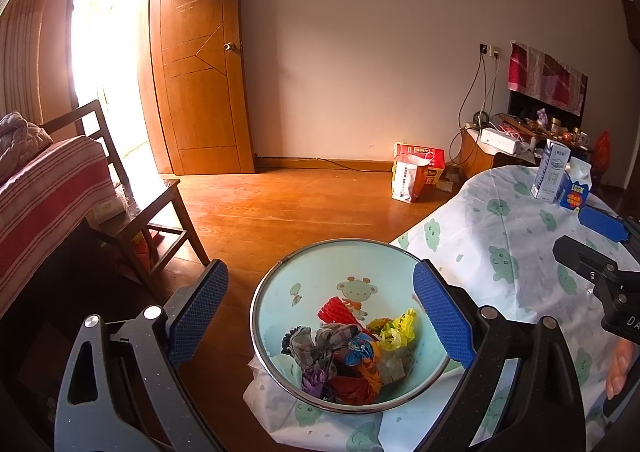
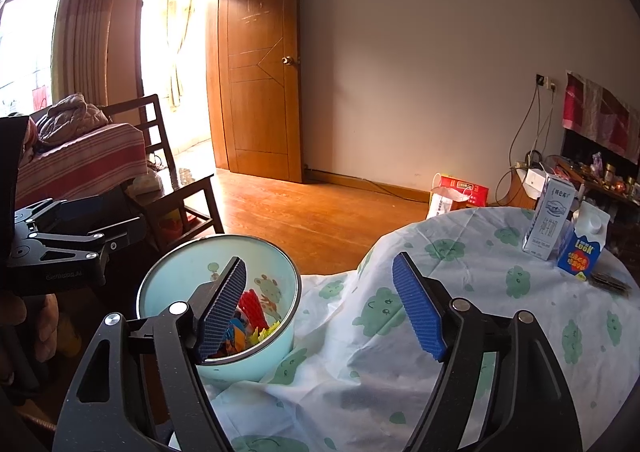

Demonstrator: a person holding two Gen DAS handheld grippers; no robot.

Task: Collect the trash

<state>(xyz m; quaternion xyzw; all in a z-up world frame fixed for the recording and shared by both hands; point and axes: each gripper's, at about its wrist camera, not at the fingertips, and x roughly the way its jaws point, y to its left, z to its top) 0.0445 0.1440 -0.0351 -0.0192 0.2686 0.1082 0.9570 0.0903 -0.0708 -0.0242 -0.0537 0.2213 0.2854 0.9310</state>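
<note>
A pale blue trash bin (image 1: 280,304) with a metal rim stands beside the table and holds several crumpled wrappers (image 1: 344,356). My left gripper (image 1: 320,312) is open and empty above the bin's mouth. The bin (image 2: 256,356) also shows at lower left in the right wrist view. My right gripper (image 2: 320,304) is open and empty over the table's edge, its left finger above the bin. A white milk carton (image 2: 548,216) and a blue "Look" carton (image 2: 582,248) stand upright at the far side of the table. A small dark wrapper (image 2: 610,280) lies by them.
The round table carries a white cloth with green prints (image 2: 480,312). A wooden chair (image 1: 140,204) and a striped sofa (image 1: 44,188) stand left. Paper bags (image 1: 416,172) sit on the wooden floor by the wall. A cluttered low cabinet (image 1: 520,136) is at the far right.
</note>
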